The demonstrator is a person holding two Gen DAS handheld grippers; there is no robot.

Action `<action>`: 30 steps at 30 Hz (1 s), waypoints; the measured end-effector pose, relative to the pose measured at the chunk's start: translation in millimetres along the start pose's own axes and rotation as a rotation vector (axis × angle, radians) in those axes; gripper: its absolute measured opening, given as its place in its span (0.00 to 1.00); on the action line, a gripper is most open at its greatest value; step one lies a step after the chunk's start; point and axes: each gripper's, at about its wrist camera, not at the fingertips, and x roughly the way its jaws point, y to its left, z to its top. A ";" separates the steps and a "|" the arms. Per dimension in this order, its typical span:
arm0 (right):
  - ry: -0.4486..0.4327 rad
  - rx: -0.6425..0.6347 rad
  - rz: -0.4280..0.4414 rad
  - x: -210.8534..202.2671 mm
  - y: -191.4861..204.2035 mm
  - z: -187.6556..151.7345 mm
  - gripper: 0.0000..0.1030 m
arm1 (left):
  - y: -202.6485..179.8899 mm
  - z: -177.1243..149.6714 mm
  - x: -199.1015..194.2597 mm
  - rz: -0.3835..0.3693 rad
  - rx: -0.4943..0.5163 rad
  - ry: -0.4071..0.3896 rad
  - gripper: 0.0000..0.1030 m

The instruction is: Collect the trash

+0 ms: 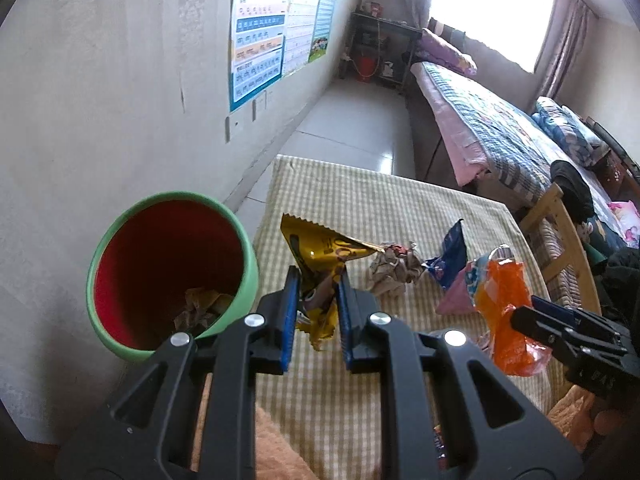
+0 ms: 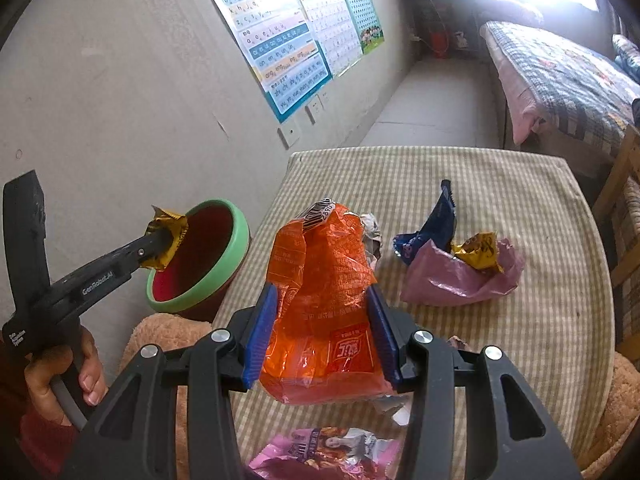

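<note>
A yellow wrapper (image 1: 316, 268) is clamped in the left gripper (image 1: 318, 280), just right of the green bin (image 1: 120, 248) at the table's (image 1: 400, 200) left edge. An orange bag (image 2: 324, 292) is pinched in the right gripper (image 2: 322, 300), above the table's near side. The wrapper is best carried fully over the bin's mouth before release, and the bulky bag kept clear of the rim.

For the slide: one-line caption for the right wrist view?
Right gripper clamps an orange snack bag above the checked table; left gripper carries a yellow wrapper at the green bin.
</note>
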 end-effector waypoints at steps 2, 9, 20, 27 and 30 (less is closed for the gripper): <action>-0.001 0.004 0.006 0.9 0.5 -0.4 0.43 | 3.0 -1.0 -3.8 0.014 0.004 -0.005 0.17; -0.019 -0.019 0.013 -3.9 12.3 2.8 0.43 | 15.8 -1.3 -8.0 0.045 -0.015 -0.020 0.17; -0.019 -0.068 0.016 6.5 33.6 15.7 0.43 | 35.3 -4.2 -3.0 0.066 -0.041 -0.021 0.17; -0.007 -0.092 0.056 20.9 54.9 28.0 0.43 | 63.2 -1.4 -4.3 0.103 -0.077 -0.036 0.17; -0.003 -0.113 0.069 27.8 68.5 34.1 0.43 | 77.2 0.0 -4.9 0.120 -0.096 -0.039 0.17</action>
